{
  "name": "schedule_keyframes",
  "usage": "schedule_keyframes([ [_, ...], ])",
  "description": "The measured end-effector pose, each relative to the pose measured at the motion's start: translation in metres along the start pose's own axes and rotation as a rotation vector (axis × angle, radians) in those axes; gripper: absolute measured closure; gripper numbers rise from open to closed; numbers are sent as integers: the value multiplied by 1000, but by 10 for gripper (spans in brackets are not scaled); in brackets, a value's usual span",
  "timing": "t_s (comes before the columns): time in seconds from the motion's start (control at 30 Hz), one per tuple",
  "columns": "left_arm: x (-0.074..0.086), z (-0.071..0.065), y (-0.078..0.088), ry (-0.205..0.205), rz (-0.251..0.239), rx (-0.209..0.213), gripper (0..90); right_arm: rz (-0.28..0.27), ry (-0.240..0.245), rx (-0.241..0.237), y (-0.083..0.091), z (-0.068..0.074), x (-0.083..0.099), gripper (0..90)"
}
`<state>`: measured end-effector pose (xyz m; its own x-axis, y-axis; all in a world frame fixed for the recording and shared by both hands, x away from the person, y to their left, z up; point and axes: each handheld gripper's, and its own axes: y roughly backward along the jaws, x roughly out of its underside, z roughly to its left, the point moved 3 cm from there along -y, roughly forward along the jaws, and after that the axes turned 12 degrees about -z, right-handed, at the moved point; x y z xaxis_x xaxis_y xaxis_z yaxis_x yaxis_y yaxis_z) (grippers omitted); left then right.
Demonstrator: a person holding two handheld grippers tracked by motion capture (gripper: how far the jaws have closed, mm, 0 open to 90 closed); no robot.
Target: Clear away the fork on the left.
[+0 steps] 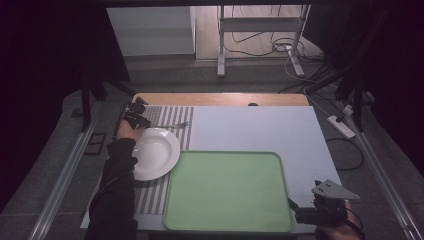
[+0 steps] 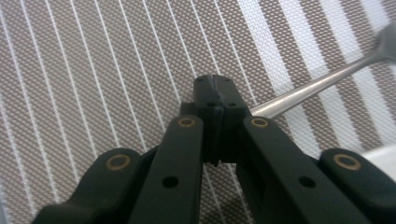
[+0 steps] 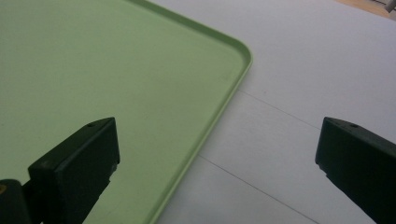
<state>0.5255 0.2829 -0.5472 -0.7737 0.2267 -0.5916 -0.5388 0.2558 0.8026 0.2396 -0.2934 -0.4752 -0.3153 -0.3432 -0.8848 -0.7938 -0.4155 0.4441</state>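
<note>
My left gripper (image 1: 142,121) is at the table's far left, over a striped placemat (image 1: 172,114). Its jaws (image 2: 215,88) are shut on the handle of a metal piece of cutlery (image 2: 317,86), which runs out to the upper right just above the mat (image 2: 93,70). From above, that cutlery (image 1: 177,125) lies behind a white plate (image 1: 155,152). My right gripper (image 1: 296,209) rests at the near right corner, beside a green tray (image 1: 227,192). Its jaws (image 3: 217,135) stand wide open with nothing between them, over the tray's rim (image 3: 233,88).
A white sheet (image 1: 250,127) covers most of the table top, with a wooden strip (image 1: 220,98) along the far edge. A white corner of the plate (image 2: 380,156) shows beside the left jaws. Cables and a stand lie on the floor beyond the table.
</note>
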Motion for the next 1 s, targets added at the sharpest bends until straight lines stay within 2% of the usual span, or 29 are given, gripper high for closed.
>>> schedule_keyframes([
  [0.23, 8, -2, 7, 3, 37, 75, 890, 4, 5, 1, 0, 1, 0, 0],
  [0.3, 9, -3, 8, -7, 41, 78, 890, 6, 5, 0, 0, 1, 0, 0],
  [0.5, 10, -1, 8, 0, 41, 92, 890, 6, 6, 0, 0, 1, 0, 0],
  [0.57, 8, -1, 9, -3, 31, 83, 886, 7, 5, 1, 0, 0, 0, 0],
  [0.7, -1, -4, 12, 21, -37, 101, 757, 7, 4, 1, 0, 0, 0, 0],
  [0.77, -7, -10, 11, -1, -47, 96, 654, 7, 5, 0, 0, 0, 0, 0],
  [0.9, -14, -21, 7, -35, -71, 127, 451, 5, 5, 2, 0, 0, 0, 0],
  [1.0, -16, -30, 1, -82, -85, 137, 294, 3, 6, 2, 0, 0, 0, 0],
])
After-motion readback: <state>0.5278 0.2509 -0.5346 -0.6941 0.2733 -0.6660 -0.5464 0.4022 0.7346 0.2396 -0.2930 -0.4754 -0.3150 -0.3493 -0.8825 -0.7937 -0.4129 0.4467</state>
